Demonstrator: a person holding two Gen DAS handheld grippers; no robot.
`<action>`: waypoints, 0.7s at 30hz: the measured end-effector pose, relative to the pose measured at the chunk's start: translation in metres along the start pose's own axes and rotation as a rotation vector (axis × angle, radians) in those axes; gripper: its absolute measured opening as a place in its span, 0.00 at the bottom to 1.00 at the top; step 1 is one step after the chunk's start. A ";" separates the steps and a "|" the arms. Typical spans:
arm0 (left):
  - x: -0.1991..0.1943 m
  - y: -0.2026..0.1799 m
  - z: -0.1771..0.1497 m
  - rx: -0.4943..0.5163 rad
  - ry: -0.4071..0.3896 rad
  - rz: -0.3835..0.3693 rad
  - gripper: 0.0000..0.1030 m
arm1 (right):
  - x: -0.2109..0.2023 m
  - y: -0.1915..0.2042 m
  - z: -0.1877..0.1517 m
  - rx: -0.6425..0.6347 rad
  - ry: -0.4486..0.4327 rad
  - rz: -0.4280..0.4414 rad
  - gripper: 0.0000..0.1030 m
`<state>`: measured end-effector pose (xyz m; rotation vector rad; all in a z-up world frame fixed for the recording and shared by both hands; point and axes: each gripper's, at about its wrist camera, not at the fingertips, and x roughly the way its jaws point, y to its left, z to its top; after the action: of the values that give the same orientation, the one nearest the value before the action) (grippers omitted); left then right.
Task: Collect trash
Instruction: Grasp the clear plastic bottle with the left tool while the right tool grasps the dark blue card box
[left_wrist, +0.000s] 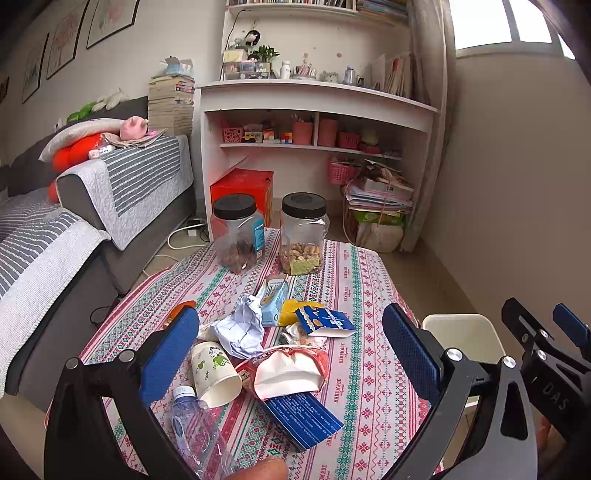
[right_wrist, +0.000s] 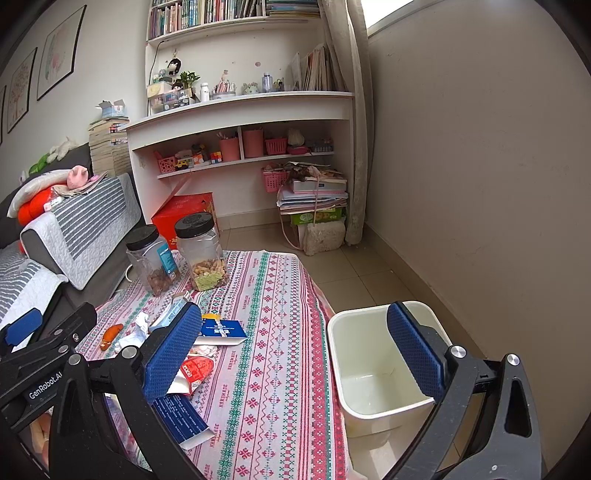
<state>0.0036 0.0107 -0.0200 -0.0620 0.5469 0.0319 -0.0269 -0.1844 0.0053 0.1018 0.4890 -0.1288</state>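
Observation:
Trash lies on the patterned tablecloth (left_wrist: 369, 288): a paper cup (left_wrist: 214, 373) on its side, a crushed plastic bottle (left_wrist: 195, 432), crumpled paper (left_wrist: 240, 328), a red snack bag (left_wrist: 288, 369), a blue flat box (left_wrist: 303, 417), a small milk carton (left_wrist: 273, 302) and a blue-white packet (left_wrist: 325, 321). My left gripper (left_wrist: 291, 354) is open above the pile, holding nothing. My right gripper (right_wrist: 295, 354) is open and empty, over the table's right edge, beside the empty white bin (right_wrist: 380, 369) on the floor. The bin's rim also shows in the left wrist view (left_wrist: 465, 332).
Two black-lidded jars (left_wrist: 303, 236) with snacks stand at the table's far end. A grey sofa (left_wrist: 74, 229) runs along the left. A white shelf unit (left_wrist: 317, 122) and stacked papers (left_wrist: 380, 199) stand at the back. Tiled floor (right_wrist: 354, 273) lies right of the table.

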 end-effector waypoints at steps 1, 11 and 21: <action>0.000 0.000 0.000 0.000 0.000 0.000 0.94 | 0.000 -0.001 0.001 0.000 0.000 0.000 0.93; 0.010 0.014 -0.010 0.007 0.091 0.072 0.94 | 0.036 0.020 -0.041 -0.022 0.158 0.032 0.93; 0.108 0.132 -0.095 -0.321 0.831 0.064 0.94 | 0.091 0.085 -0.077 -0.215 0.524 0.153 0.93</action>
<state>0.0398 0.1371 -0.1639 -0.3818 1.3722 0.1601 0.0294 -0.1000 -0.0998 -0.0406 1.0118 0.1053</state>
